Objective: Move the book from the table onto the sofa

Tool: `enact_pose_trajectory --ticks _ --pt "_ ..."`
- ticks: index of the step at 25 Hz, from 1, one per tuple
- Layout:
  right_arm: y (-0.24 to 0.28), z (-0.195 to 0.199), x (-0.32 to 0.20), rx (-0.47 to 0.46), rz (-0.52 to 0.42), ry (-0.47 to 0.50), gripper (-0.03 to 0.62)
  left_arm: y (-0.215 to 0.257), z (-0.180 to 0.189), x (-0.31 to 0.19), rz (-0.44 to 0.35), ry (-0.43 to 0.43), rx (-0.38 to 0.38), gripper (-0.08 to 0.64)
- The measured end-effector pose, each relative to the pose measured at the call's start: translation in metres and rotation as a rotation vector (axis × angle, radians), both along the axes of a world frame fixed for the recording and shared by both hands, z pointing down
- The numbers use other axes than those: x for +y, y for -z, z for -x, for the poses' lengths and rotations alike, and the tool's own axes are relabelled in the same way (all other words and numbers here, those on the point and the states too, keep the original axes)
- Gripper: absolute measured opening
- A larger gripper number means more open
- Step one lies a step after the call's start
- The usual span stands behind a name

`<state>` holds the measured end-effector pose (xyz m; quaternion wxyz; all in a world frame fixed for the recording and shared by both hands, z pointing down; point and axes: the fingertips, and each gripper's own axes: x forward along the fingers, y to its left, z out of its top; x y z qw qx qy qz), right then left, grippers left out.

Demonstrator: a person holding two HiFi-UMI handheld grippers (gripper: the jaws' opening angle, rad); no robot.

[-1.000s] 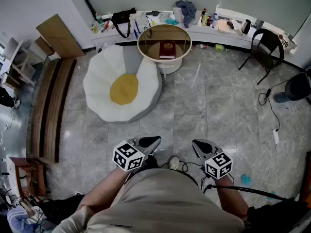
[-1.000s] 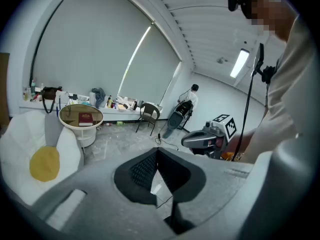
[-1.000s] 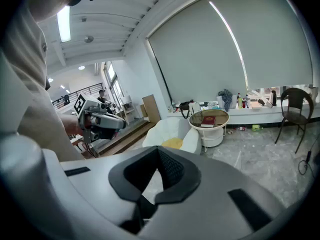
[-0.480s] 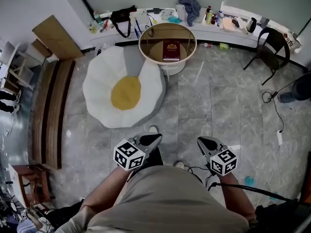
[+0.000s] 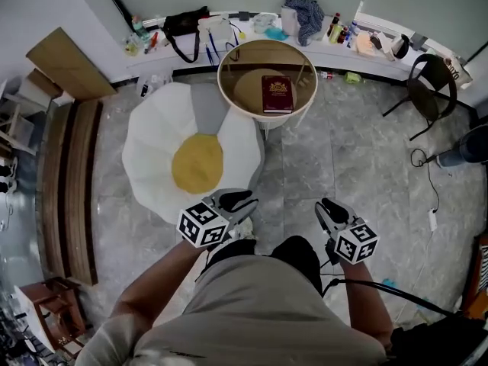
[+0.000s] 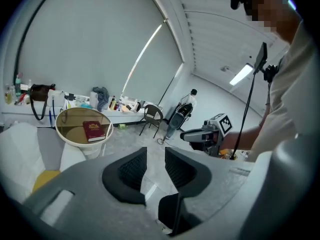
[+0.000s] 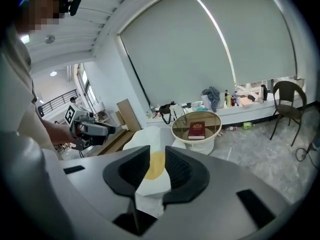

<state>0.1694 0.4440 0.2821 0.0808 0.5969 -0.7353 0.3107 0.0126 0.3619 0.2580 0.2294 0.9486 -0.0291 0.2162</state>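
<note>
A dark red book [image 5: 277,94] lies flat on the round glass-topped table [image 5: 227,90] at the far side of the room, also seen in the left gripper view as the book [image 6: 93,131] and in the right gripper view as the book [image 7: 197,129]. The sofa [image 5: 152,147] is a white, egg-shaped cushion with a yellow centre, on the floor left of the table. My left gripper [image 5: 244,200] hangs over the sofa's near edge. My right gripper [image 5: 328,207] is over bare floor. Both sets of jaws are opening, a narrow gap between the pads and nothing in it.
A cluttered ledge [image 5: 252,25] with a black bag, bottles and cloth runs along the back wall. A black chair [image 5: 425,90] stands at the right, cables [image 5: 428,197] trail on the floor there, and a wooden bench [image 5: 72,174] lines the left wall.
The person has walked forward: the sofa and table are nearer, and the left gripper now reaches the sofa's near edge. Both grippers keep the same spacing in front of the body.
</note>
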Motion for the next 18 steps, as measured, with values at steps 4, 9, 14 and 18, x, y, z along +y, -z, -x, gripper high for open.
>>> enact_pose_trajectory --ticks 4,9,14,18 --pt "0.005 0.009 -0.072 0.011 0.047 0.015 0.100 0.000 0.006 -0.079 0.047 0.039 0.006 0.106" --pt "-0.019 -0.019 -0.144 -0.001 0.097 0.044 0.100 -0.026 -0.015 -0.139 0.111 0.105 -0.006 0.106" --pt "-0.068 -0.060 -0.229 -0.015 0.139 0.092 0.100 -0.067 -0.045 -0.201 0.158 0.158 -0.060 0.106" --pt "-0.116 -0.101 -0.302 -0.040 0.176 0.123 0.100 -0.107 -0.078 -0.256 0.215 0.212 -0.113 0.106"
